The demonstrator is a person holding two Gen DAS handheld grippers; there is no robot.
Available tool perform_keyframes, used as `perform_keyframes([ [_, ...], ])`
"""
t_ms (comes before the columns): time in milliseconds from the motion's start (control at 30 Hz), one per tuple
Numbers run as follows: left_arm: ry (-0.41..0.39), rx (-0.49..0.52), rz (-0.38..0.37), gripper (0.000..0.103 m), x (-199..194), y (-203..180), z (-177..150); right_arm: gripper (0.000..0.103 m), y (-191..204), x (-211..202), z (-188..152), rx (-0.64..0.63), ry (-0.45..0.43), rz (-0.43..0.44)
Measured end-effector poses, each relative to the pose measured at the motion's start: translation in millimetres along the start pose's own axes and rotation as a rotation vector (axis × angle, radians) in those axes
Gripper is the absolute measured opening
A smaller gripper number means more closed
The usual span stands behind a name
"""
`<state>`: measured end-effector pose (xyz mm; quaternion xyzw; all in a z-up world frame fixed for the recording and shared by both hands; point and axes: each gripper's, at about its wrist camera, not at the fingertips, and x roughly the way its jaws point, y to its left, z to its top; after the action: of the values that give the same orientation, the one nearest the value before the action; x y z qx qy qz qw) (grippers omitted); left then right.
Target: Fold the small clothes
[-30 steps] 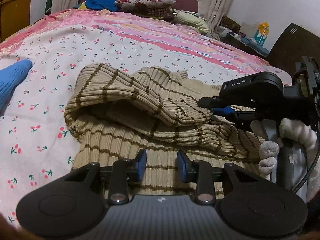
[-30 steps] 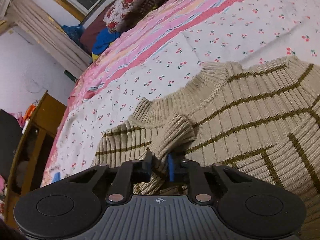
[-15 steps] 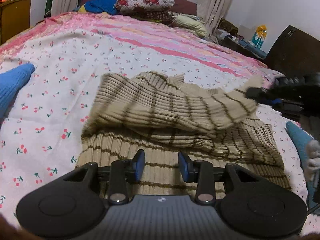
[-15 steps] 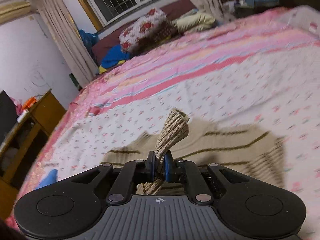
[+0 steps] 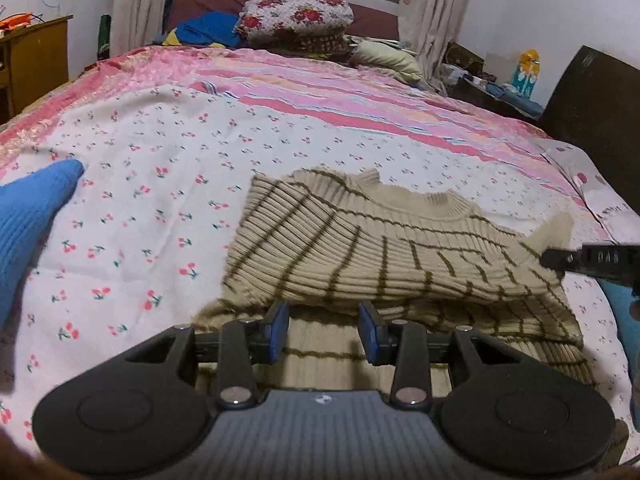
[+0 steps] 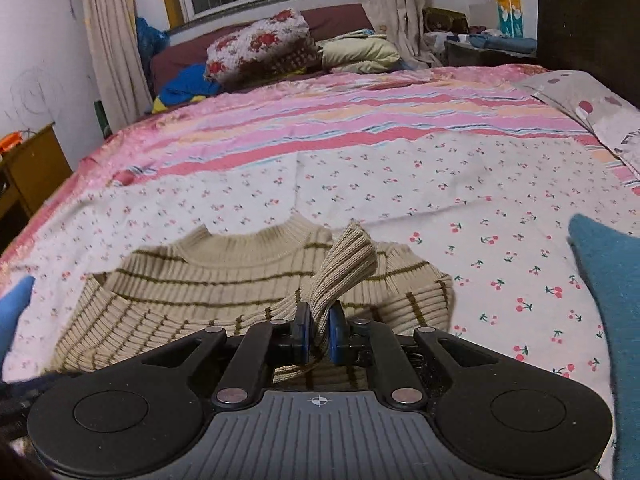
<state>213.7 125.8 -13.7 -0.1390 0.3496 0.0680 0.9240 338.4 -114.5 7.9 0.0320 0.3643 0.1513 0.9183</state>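
Observation:
A beige sweater with brown stripes [image 5: 400, 264] [image 6: 200, 280] lies on the cherry-print bed sheet [image 5: 160, 168], collar away from me. My right gripper [image 6: 319, 320] is shut on the sleeve cuff [image 6: 348, 256], which stands up between its blue pads. In the left wrist view that gripper [image 5: 588, 258] comes in from the right edge, and the sleeve is stretched across the sweater's body, lifted off it. My left gripper [image 5: 323, 320] hovers open over the sweater's near hem with nothing between its fingers.
A blue knit garment [image 5: 28, 208] lies at the left, a teal one [image 6: 608, 280] at the right. Pillows and bedding [image 5: 296, 16] are piled at the far end. A wooden cabinet [image 5: 36, 52] stands at the left, a dark headboard [image 5: 592, 100] at the right.
My right gripper has lifted the sleeve cuff off the sweater and drawn it across to the right while rolling level. The left gripper has stayed put, open.

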Motion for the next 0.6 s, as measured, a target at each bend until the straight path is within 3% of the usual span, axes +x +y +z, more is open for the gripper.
perform_keyframes([
  [300,-0.039,0.021,0.026,0.043,13.2,4.4,18.8,0.009,-11.6,10.7,-10.7,-0.006,0.06,-0.056],
  [600,0.04,0.119,0.092,0.045,50.9,2.2,22.8,0.009,-11.8,22.8,-16.0,-0.019,0.102,-0.081],
])
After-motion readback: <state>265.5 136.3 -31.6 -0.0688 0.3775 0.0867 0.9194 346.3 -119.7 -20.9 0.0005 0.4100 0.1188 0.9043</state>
